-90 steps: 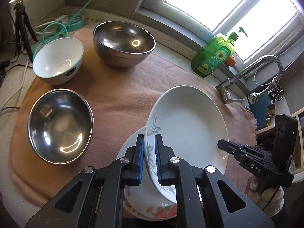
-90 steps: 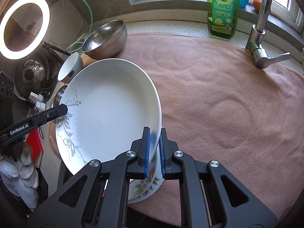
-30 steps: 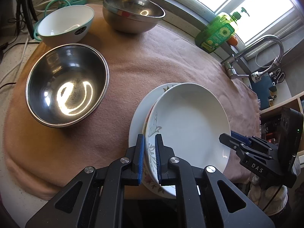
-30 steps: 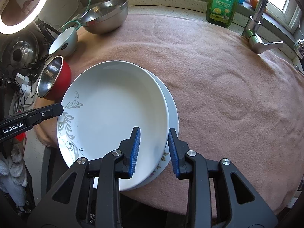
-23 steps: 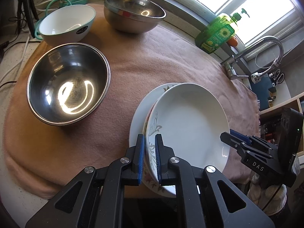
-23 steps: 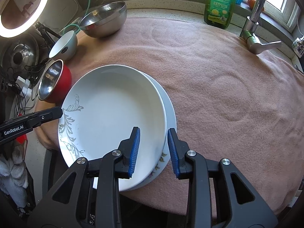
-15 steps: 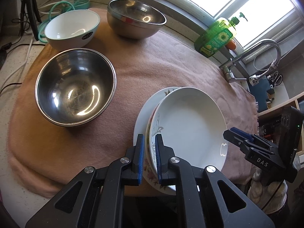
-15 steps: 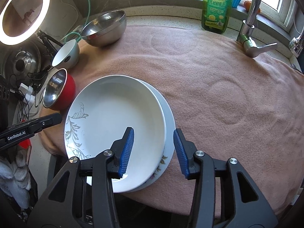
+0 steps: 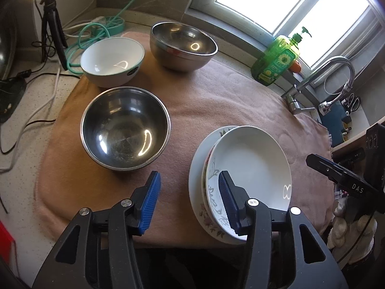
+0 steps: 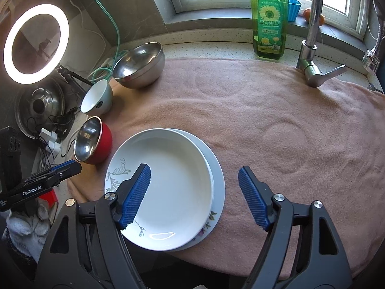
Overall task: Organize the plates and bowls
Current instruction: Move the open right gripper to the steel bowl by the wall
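Observation:
A white deep plate with a grey vine pattern (image 9: 250, 163) (image 10: 163, 187) lies on top of a stack of flower-rimmed plates (image 9: 196, 192) (image 10: 219, 192) at the cloth's near edge. My left gripper (image 9: 189, 178) hovers above the stack's left rim. Its jaws are opening and the pads touch nothing. My right gripper (image 10: 194, 169) hangs over the right rim, jaws also opening wide, clear of the plate. A steel bowl (image 9: 125, 127), red outside (image 10: 92, 139), a white teal-sided bowl (image 9: 113, 57) (image 10: 96, 101) and a second steel bowl (image 9: 182, 43) (image 10: 139, 65) stand to the left and behind.
A pink cloth (image 10: 276, 125) covers the counter. A green soap bottle (image 10: 269, 24) and a faucet (image 10: 310, 48) stand at the back by the window. A ring light (image 10: 36, 43), a tripod (image 9: 53, 24) and cables crowd the left side.
Both grippers have let go of the top plate's rim, spread their jaws and risen. The plate, earlier tilted in the air, now rests flat on the stack.

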